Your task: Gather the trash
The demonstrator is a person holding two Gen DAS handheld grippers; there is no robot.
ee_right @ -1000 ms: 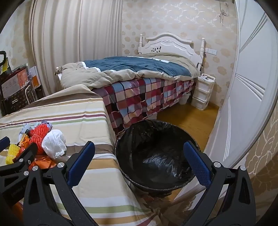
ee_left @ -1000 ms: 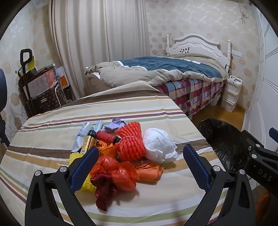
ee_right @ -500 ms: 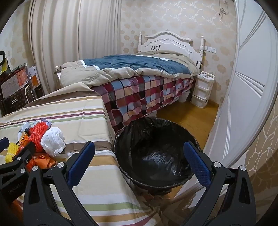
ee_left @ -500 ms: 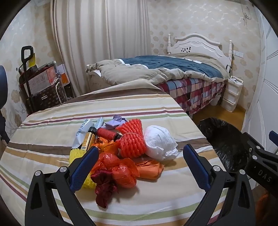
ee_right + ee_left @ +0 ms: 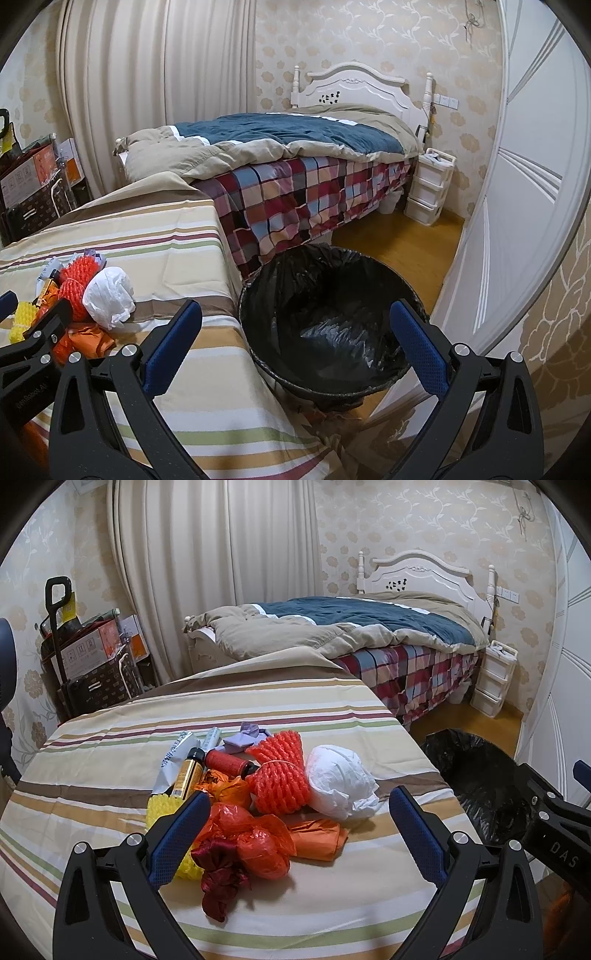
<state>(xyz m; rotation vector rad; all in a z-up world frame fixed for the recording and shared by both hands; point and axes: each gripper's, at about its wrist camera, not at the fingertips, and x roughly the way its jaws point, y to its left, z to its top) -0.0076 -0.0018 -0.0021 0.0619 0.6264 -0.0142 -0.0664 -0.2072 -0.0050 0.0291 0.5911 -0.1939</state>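
A pile of trash lies on the striped table (image 5: 332, 709): orange foam net (image 5: 279, 779), white crumpled paper ball (image 5: 338, 781), orange plastic bags (image 5: 251, 838), dark red bag (image 5: 221, 878), yellow foam net (image 5: 159, 805), small bottles (image 5: 188, 773), purple scrap (image 5: 243, 738). My left gripper (image 5: 295, 830) is open and empty, just in front of the pile. My right gripper (image 5: 295, 339) is open and empty, above the near rim of the black-lined trash bin (image 5: 332, 314). The pile also shows in the right wrist view (image 5: 88, 295).
The bin (image 5: 476, 775) stands on the floor right of the table. A bed (image 5: 295, 158) with a plaid cover is behind. A white drawer unit (image 5: 428, 188) and a white door (image 5: 517, 184) are at right. Boxes and a cart (image 5: 85, 657) stand at left.
Both views have shifted slightly; the trash pile and the bin sit a little higher in frame. Both grippers stay open and empty.
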